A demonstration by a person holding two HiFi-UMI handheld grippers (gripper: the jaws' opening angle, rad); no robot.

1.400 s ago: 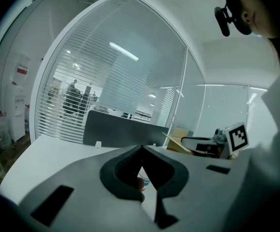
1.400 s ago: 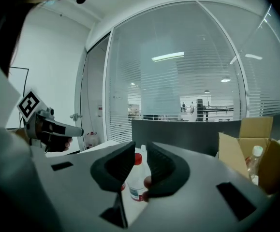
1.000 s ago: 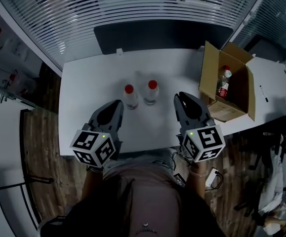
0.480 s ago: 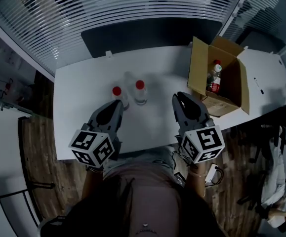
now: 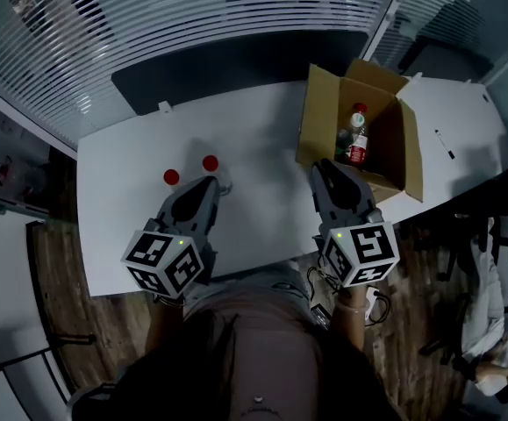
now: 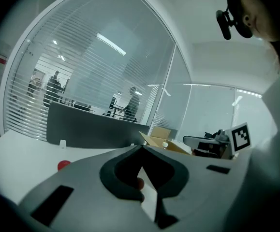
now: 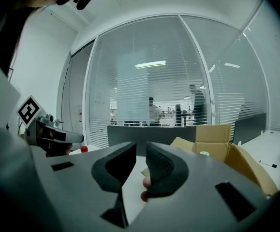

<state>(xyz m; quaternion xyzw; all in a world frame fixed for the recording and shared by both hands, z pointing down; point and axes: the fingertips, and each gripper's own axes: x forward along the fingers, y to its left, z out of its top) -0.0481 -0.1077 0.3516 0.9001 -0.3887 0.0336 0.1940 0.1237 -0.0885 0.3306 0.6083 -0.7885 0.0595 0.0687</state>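
Observation:
In the head view, two clear bottles with red caps [image 5: 172, 177] [image 5: 210, 162] stand on the white table [image 5: 262, 209]. They are just ahead of my left gripper [image 5: 211, 182], which is shut and holds nothing. One red cap [image 6: 64, 165] shows low at the left of the left gripper view, beside the touching jaw tips [image 6: 141, 148]. My right gripper [image 5: 322, 167] is shut and empty, next to an open cardboard box [image 5: 324, 117] with a bottle [image 5: 354, 139] inside. The right gripper view [image 7: 140, 146] faces that box [image 7: 217, 134].
A dark partition screen [image 5: 236, 64] runs along the table's far edge, with a glass wall and blinds behind it. A pen [image 5: 443, 145] lies right of the box. Wooden floor surrounds the table, and an office chair [image 5: 499, 261] stands at the right. People stand behind the glass.
All views have swung to the right. The bottles now sit further left and the box nearer the middle. The right gripper faced a bottle earlier and now faces the box. Both stay shut.

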